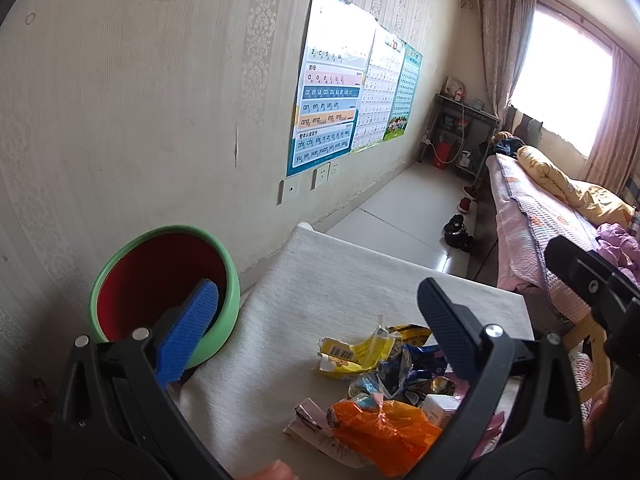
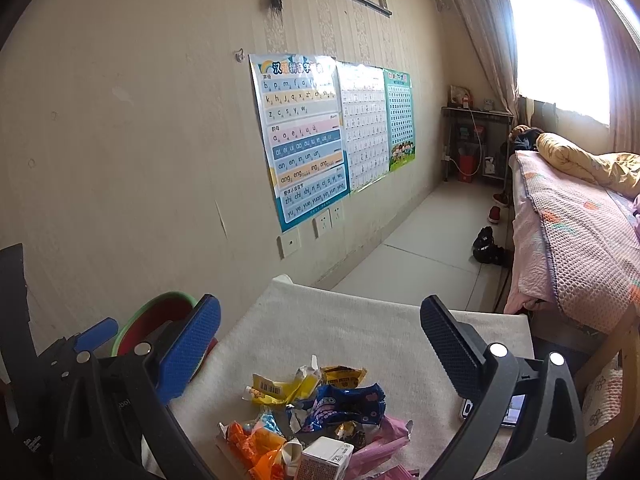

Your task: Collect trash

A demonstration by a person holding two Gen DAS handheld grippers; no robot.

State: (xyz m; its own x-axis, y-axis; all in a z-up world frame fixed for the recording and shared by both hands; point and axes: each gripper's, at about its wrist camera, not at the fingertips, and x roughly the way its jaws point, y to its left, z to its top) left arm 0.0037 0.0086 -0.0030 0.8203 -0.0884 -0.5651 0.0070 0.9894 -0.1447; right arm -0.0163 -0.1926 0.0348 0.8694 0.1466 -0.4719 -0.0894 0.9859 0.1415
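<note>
Wrapper pile (image 2: pixel 316 416) lies below both wide-open, empty grippers, left (image 1: pixel 320 332) and right (image 2: pixel 320 348); 1 green bin (image 1: pixel 160 284) sits left

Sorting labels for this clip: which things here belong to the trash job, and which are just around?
Job: yellow wrapper, Oreo packet, orange wrapper, small carton, green bin.
Around: phone, wall posters, bed, shoes.

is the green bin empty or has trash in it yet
Looks empty as far as visible: the round green bin with red lining shows only bare red inside, though the left tool's blue finger hides part of it.
</note>
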